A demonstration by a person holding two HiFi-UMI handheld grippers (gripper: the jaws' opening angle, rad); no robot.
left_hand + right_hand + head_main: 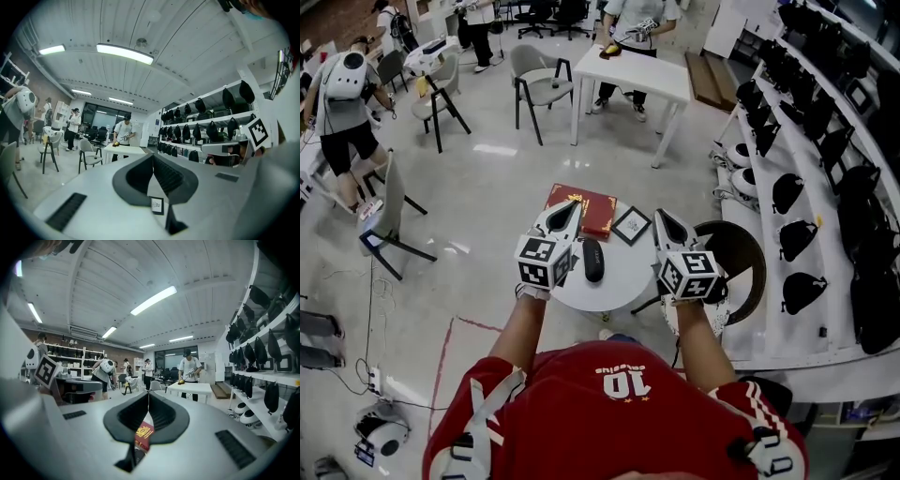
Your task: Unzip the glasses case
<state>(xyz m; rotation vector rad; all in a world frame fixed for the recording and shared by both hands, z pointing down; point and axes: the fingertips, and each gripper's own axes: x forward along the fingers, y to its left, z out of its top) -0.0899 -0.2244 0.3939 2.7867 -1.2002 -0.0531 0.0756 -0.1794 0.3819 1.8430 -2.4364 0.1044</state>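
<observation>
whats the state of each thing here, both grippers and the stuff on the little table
left gripper: shut, empty
right gripper: shut, empty
glasses case: closed, lying flat, untouched
red book: closed, lying flat
frame: lying flat, face up

Head steeply down — gripper views level

Small round white table (617, 292): holds black oval zipped case (593, 260) at centre, red gold-stamped book (584, 210) at twelve o'clock, black-framed square card (631, 225) at one.
</observation>
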